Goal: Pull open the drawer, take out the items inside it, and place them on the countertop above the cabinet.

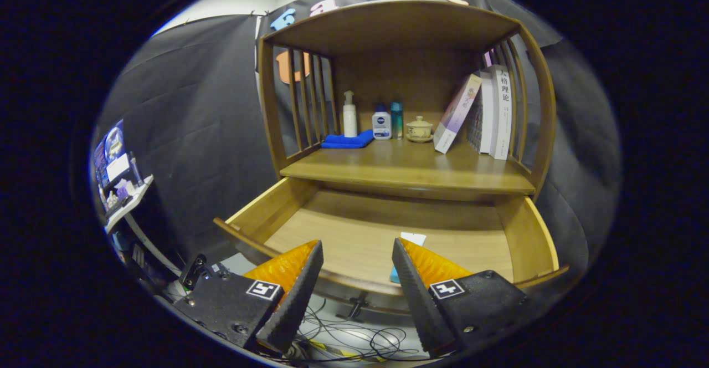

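The gripper (357, 249) hangs over the front rim of the drawer (382, 235), fingers spread apart and grasping nothing. The drawer is pulled out below the countertop (404, 171) of the wooden cabinet (399, 30). One small flat item (411, 239), white with a blue end, lies on the drawer floor at 1 o'clock from the gripper, partly hidden by one finger. On the countertop at 12 o'clock stand bottles (381, 123), a blue cloth (348, 141), a lidded cup (419, 128) and books (496, 113).
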`<state>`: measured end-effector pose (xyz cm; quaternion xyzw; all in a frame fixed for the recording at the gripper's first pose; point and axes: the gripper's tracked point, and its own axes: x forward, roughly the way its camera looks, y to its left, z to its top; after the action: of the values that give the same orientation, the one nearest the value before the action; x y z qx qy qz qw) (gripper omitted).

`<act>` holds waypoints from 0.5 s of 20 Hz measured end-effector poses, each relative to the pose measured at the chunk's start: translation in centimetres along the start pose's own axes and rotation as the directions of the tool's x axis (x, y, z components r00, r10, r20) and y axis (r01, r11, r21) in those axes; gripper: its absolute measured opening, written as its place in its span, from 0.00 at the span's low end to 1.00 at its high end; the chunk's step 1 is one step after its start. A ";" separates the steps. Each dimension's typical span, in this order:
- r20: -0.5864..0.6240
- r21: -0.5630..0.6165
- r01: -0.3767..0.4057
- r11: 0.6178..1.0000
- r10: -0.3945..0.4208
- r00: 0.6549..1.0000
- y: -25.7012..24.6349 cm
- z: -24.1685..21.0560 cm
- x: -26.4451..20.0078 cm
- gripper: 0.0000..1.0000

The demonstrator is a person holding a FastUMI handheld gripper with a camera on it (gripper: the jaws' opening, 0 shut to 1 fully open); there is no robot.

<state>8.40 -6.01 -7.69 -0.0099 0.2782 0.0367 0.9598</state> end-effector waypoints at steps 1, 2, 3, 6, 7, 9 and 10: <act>-0.029 0.009 -0.001 1.000 0.001 1.000 -0.2 0.6 0.6 0.84; -0.071 0.020 0.009 1.000 -0.007 0.997 -0.9 0.9 1.3 0.84; -0.124 0.027 0.020 0.999 -0.016 0.992 -1.5 0.8 2.0 0.84; -0.286 0.026 0.045 0.999 -0.036 0.957 -3.1 0.0 4.0 0.84; -0.332 0.026 0.048 0.999 -0.036 0.943 -3.3 -0.7 5.0 0.84; -0.451 0.043 0.058 0.997 -0.032 0.892 -3.8 -2.0 6.1 0.84; -0.516 0.056 0.071 0.996 -0.032 0.856 -4.0 -3.1 6.7 0.84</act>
<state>12.70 -9.71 -13.86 0.0085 0.5254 -0.0032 0.8508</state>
